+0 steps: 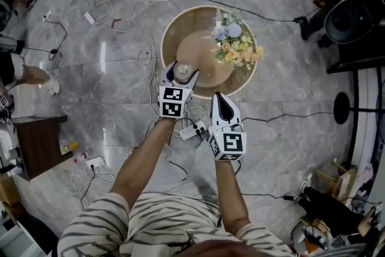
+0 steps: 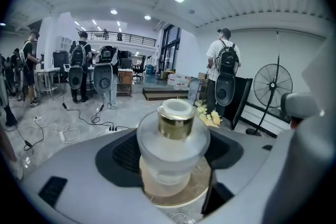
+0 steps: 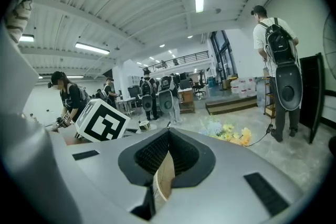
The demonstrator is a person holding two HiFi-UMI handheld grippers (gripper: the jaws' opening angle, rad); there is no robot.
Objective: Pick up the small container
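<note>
Left gripper [image 1: 179, 74] | yours; clamped on small frosted container [image 2: 173, 144]; gold collar and white cap clear only in its own view | head view: container above round table [image 1: 180, 30], flowers [image 1: 236, 45] near | right gripper [image 3: 168, 139] | yours; jaws together, empty

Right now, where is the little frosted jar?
Head view, left of centre: the jar is clamped between the jaws of the left gripper over the near edge of the round wooden table, with the flower bunch to its right.
</note>
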